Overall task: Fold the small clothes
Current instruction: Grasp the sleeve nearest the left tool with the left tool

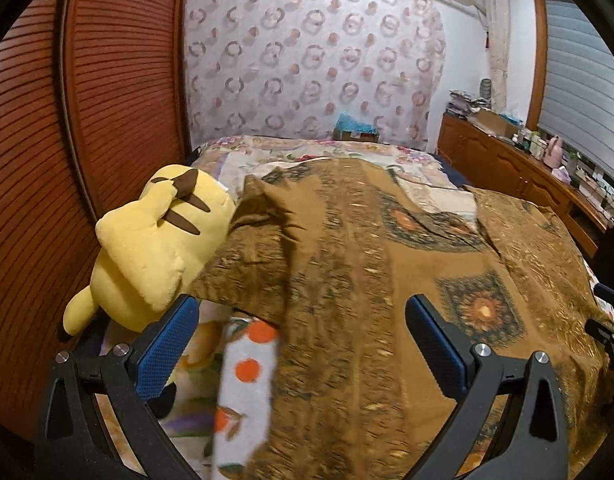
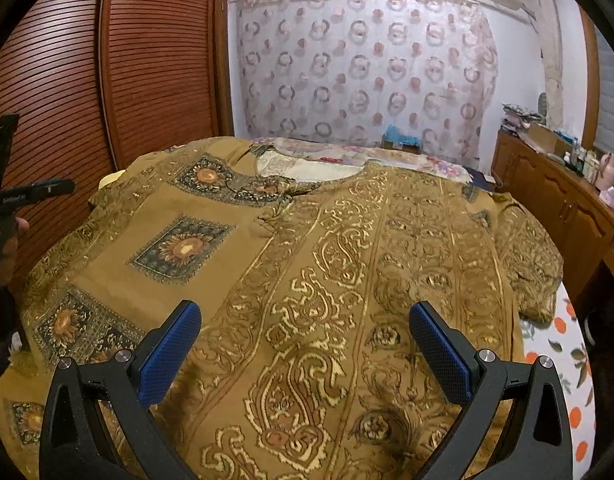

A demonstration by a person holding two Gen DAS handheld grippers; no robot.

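Wooden louvred doors [image 1: 107, 100] and a patterned curtain [image 2: 363, 68] back the bed [image 1: 307, 152]. Both the left gripper [image 1: 301, 336] and the right gripper [image 2: 305, 340] have their blue fingers [image 2: 169, 356] spread wide, holding nothing, above the brown gold-printed garment [image 2: 307, 280] lying spread across the bed. A cardboard box [image 2: 401, 142] of blue items sits by the curtain. Only the left wrist view shows the yellow plush toy [image 1: 155, 248] touching the garment's edge; only the right shows the neckline [image 2: 307, 168].

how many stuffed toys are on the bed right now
1. A yellow plush toy lies at the bed's left edge beside the wooden wardrobe, touching the brown patterned shirt. Others may be hidden under the shirt.
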